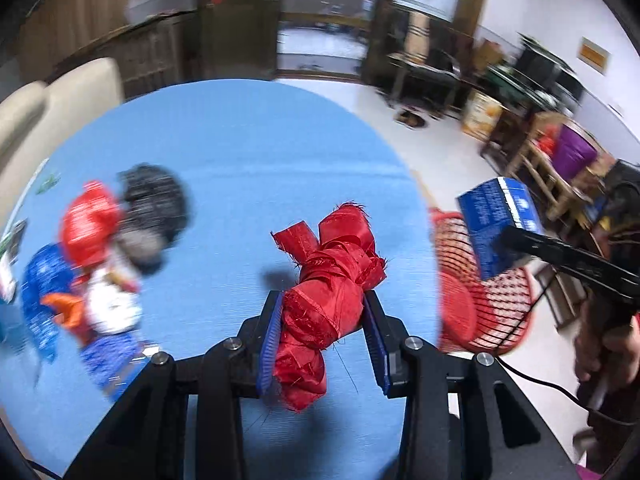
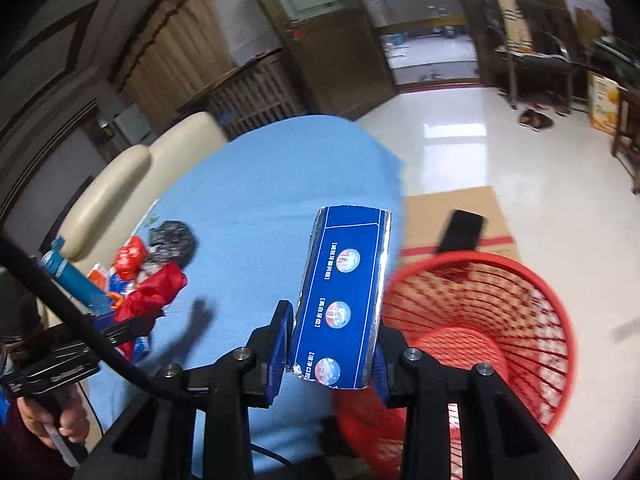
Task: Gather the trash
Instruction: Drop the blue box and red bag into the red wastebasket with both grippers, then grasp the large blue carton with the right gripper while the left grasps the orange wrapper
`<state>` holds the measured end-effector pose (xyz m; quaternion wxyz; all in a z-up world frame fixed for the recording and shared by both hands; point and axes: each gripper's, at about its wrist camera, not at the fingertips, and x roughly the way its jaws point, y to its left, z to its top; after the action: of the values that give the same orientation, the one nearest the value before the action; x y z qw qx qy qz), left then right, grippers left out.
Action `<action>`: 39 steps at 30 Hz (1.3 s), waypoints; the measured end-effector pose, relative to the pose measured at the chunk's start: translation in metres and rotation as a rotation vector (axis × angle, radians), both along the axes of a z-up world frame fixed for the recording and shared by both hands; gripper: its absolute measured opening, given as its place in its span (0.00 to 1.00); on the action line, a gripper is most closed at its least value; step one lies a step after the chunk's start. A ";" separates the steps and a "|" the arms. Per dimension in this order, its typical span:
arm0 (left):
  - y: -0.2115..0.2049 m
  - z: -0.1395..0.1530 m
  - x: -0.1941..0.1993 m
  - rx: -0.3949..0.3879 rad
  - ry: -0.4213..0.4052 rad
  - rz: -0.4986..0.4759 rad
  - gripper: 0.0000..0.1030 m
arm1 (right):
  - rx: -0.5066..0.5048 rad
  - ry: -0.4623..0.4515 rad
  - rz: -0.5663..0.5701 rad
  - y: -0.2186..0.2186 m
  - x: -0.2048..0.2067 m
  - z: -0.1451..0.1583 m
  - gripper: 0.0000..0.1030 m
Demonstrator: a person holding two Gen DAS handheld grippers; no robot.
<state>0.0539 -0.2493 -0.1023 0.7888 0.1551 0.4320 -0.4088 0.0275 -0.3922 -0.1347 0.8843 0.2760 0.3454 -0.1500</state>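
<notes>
My left gripper is shut on a crumpled red cloth and holds it above the blue round table. My right gripper is shut on a blue carton at the table's right edge, beside the red mesh basket. In the left wrist view the carton hangs over the basket. A pile of trash lies on the table's left: red, black, blue and white wrappers. In the right wrist view the red cloth shows in the left gripper by the pile.
The basket stands on the floor by a cardboard sheet with a black object on it. Cream chairs stand behind the table. Wooden furniture and boxes line the right wall. A cable trails across the floor.
</notes>
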 end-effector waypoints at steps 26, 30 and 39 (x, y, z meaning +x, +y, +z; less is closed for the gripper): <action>-0.094 -0.017 -0.060 0.049 0.041 -0.211 0.62 | 0.082 0.038 -0.165 -0.062 -0.091 -0.018 0.63; -0.044 -0.007 -0.051 0.036 -0.012 -0.135 0.63 | 0.079 0.032 -0.136 -0.050 -0.077 -0.013 0.63; 0.076 0.002 -0.014 -0.025 -0.045 0.138 0.65 | 0.059 0.031 0.053 0.012 -0.006 -0.002 0.63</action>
<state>0.0399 -0.1732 -0.1007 0.8266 0.1241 0.4185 -0.3553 0.0213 -0.3805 -0.1365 0.8739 0.2903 0.3707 -0.1205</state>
